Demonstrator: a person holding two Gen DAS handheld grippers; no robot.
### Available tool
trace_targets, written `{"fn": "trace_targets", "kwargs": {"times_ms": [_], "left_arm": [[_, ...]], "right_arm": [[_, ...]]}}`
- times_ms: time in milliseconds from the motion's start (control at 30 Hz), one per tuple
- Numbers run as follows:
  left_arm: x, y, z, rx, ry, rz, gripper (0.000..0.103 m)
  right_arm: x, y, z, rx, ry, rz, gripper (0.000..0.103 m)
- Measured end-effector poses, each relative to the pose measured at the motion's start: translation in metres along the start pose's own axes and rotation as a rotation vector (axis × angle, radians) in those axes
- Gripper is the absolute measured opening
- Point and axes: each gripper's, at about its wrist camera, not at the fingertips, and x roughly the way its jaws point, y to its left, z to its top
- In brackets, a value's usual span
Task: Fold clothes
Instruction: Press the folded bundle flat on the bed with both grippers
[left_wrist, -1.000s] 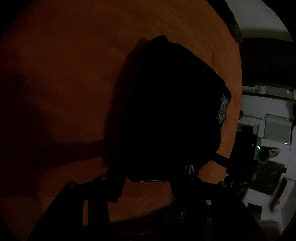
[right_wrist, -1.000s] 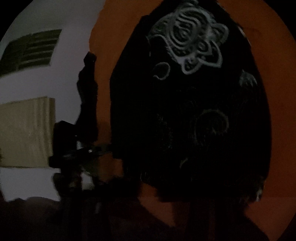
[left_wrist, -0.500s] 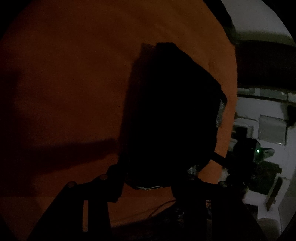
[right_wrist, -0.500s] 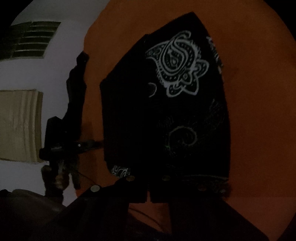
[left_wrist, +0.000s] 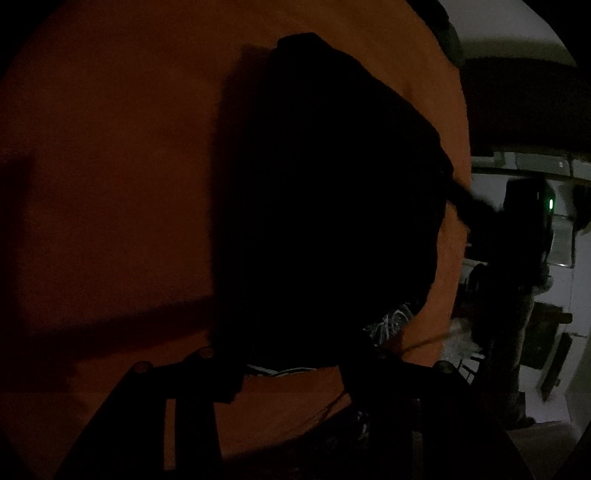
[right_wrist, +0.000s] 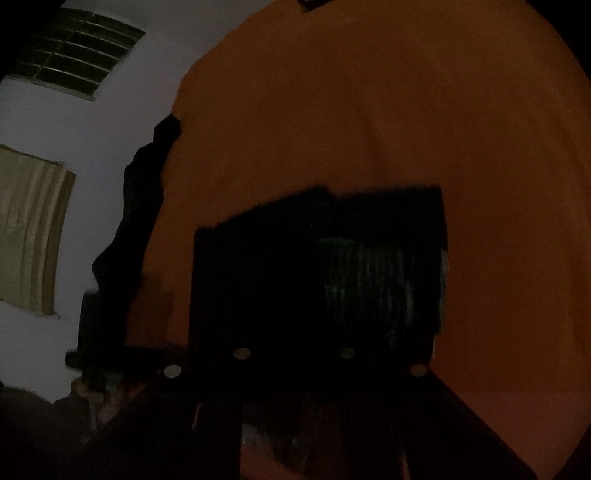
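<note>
On the orange cloth (right_wrist: 369, 110), our right gripper (right_wrist: 295, 358) is opening over the black printed garment (right_wrist: 314, 266) while our left gripper (left_wrist: 291, 365), jaws spread, straddles its hem, so the fold may spring loose.

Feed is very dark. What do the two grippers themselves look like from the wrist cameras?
Both show as black silhouettes. The left gripper has two broad, flat black fingers with small round screw heads near their tips. The right gripper looks the same, its four round screw heads catching pale light. No sleeve or markings are discernible.

dark black garment (left_wrist: 325, 206) with pale printed pattern, folded into a compact block on orange cloth (left_wrist: 110, 166)
</note>
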Motion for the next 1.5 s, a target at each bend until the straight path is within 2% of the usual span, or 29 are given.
{"fn": "trace_targets", "kwargs": {"times_ms": [167,233,300,400,600,700,800,933,1000,1067,1133,1200,1267,1333,1400,1500], "left_arm": [[0.002,-0.003,-0.002,-0.001,-0.011,0.006,0.042],[0.003,-0.001,-0.001,-0.005,-0.011,0.005,0.042],[0.006,0.000,-0.001,-0.018,-0.012,-0.001,0.042],[0.010,-0.003,-0.003,-0.026,-0.013,0.000,0.042],[0.008,-0.007,-0.003,-0.031,-0.008,0.003,0.042],[0.008,-0.008,-0.007,-0.031,0.004,0.003,0.042],[0.006,-0.010,-0.011,-0.013,0.032,0.009,0.042],[-0.009,-0.008,-0.012,-0.021,0.064,-0.033,0.044],[-0.025,-0.003,-0.004,-0.024,0.007,-0.011,0.045],[-0.040,0.005,0.006,-0.021,-0.065,0.044,0.047],[-0.042,0.009,0.010,-0.031,-0.093,0.041,0.048],[-0.039,0.013,0.014,-0.051,-0.094,0.013,0.048],[-0.022,0.004,0.015,-0.050,-0.075,-0.029,0.048],[-0.011,0.002,0.014,-0.035,-0.046,-0.038,0.048],[0.001,-0.003,0.014,-0.030,-0.007,-0.044,0.048],[0.008,-0.001,0.011,-0.044,0.006,-0.040,0.048]], "right_arm": [[0.017,-0.017,0.032,0.062,-0.008,0.083,0.014],[0.020,-0.022,0.038,0.103,-0.025,0.106,0.000],[0.010,-0.027,0.038,0.133,-0.068,0.132,0.000],[0.004,-0.032,0.037,0.144,-0.105,0.112,0.000],[0.011,-0.032,0.040,0.154,-0.067,0.109,0.002],[0.004,-0.029,0.041,0.156,-0.066,0.074,0.013],[0.000,-0.021,0.027,0.153,-0.040,0.080,0.014],[-0.003,-0.010,0.002,0.149,0.006,0.100,0.016],[0.001,-0.005,-0.019,0.158,0.048,0.114,0.016],[0.007,0.004,-0.038,0.111,0.083,0.075,0.016],[0.012,0.014,-0.054,0.059,0.111,0.032,0.016],[0.016,0.018,-0.065,0.058,0.123,0.046,0.016],[0.020,0.019,-0.073,0.076,0.121,0.064,0.016],[0.021,0.019,-0.076,0.094,0.106,0.068,0.000],[0.017,0.019,-0.077,0.118,0.076,0.068,0.000],[0.008,0.018,-0.079,0.147,0.049,0.058,0.000]]}}
